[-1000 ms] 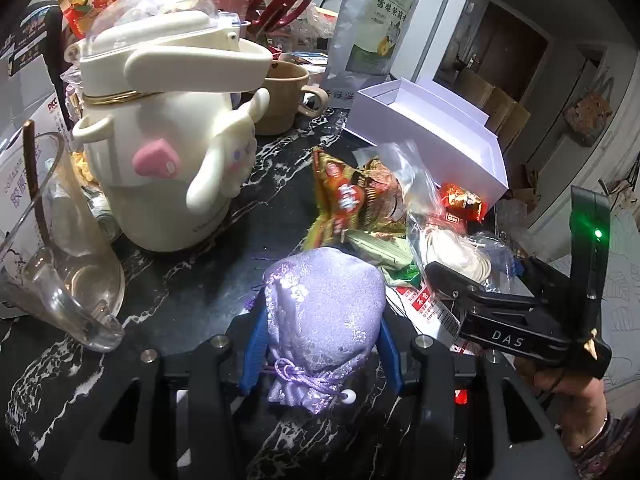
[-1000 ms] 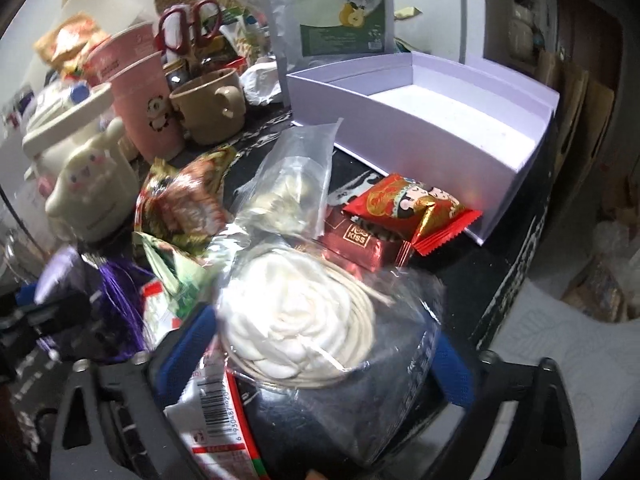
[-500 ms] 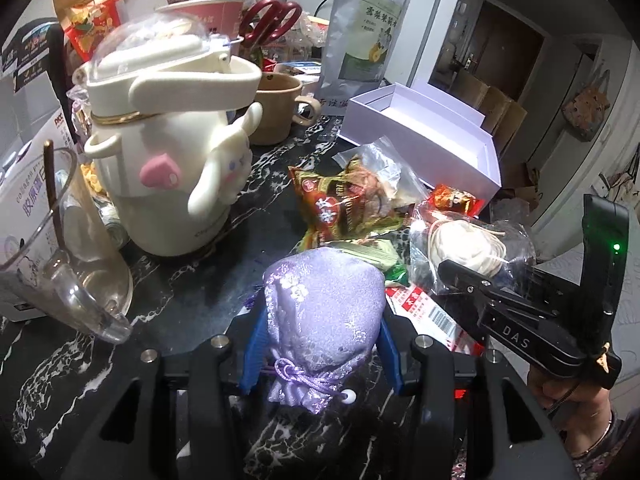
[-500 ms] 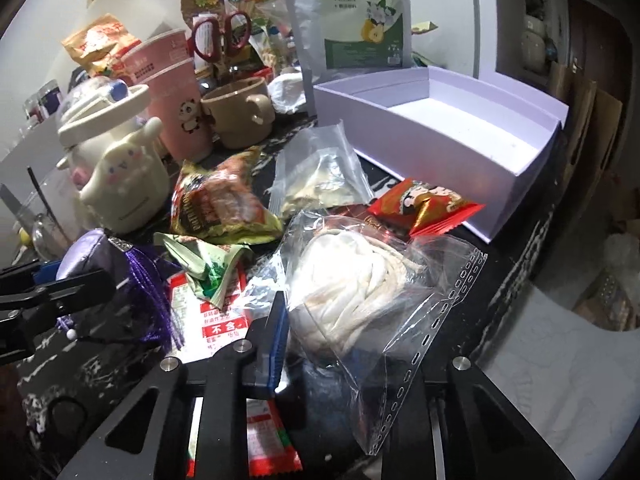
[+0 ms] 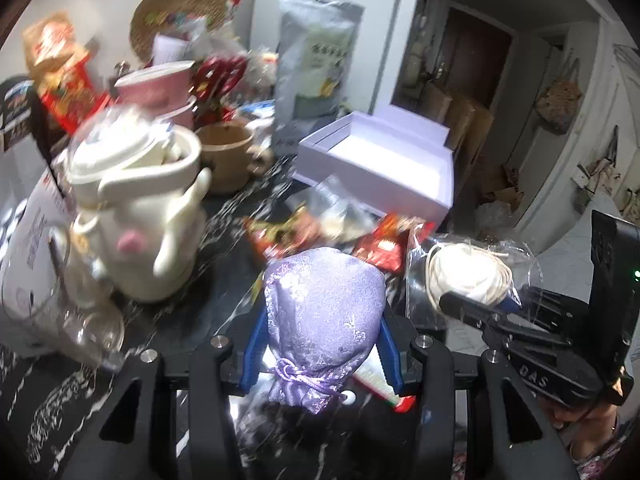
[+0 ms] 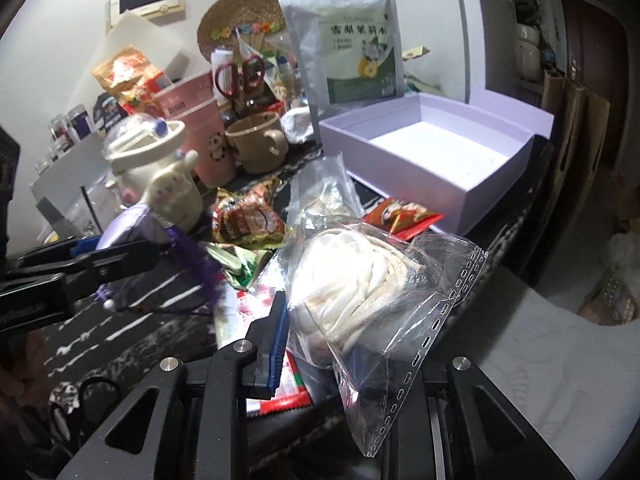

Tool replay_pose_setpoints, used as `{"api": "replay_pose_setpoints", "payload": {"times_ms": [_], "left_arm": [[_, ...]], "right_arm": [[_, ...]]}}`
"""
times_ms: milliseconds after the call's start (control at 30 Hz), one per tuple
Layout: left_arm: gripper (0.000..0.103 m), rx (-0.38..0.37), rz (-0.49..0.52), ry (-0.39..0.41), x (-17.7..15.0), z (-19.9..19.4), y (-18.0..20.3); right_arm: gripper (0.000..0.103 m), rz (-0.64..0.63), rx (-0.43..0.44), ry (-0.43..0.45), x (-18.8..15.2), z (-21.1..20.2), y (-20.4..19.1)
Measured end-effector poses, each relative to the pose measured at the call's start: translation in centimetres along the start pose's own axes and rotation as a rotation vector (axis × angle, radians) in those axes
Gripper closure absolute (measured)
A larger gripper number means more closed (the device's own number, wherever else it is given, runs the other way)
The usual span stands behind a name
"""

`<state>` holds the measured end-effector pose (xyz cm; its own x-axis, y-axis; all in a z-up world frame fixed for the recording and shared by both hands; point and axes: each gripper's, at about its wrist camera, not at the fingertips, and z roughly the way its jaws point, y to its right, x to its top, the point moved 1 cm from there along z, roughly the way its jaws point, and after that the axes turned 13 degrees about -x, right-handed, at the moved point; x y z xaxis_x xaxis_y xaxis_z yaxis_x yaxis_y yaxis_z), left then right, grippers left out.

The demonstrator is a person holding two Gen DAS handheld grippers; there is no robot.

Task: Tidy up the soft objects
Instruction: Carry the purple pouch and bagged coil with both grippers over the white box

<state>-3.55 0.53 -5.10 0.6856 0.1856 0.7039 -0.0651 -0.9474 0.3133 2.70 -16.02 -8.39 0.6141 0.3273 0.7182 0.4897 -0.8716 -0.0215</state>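
Left gripper (image 5: 322, 334) clamps purple pouch (image 5: 324, 312), raised over dark marble table (image 5: 192, 304). Right gripper (image 6: 352, 320) pinches clear bag of white cord (image 6: 360, 280), lifted near table's right edge. Open lilac box (image 6: 440, 160) sits behind snack clutter, inside bare.

Left gripper (image 5: 320, 336) clamped, right gripper (image 6: 352, 320) clamped, both angled downward
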Motion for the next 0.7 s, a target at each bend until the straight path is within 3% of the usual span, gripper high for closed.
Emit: {"api": "replay_pose_setpoints", "payload": {"times_ms": [367, 700], "left_arm": [[0.056, -0.073, 0.114, 0.087, 4.1, -0.4, 4.7], [0.056, -0.133, 0.186, 0.144, 8.4, 0.6, 8.3]], "right_arm": [[0.078, 0.006, -0.008, 0.117, 2.3, -5.5, 2.0], [0.078, -0.007, -0.090, 0.242, 6.0, -8.4, 5.3]]}}
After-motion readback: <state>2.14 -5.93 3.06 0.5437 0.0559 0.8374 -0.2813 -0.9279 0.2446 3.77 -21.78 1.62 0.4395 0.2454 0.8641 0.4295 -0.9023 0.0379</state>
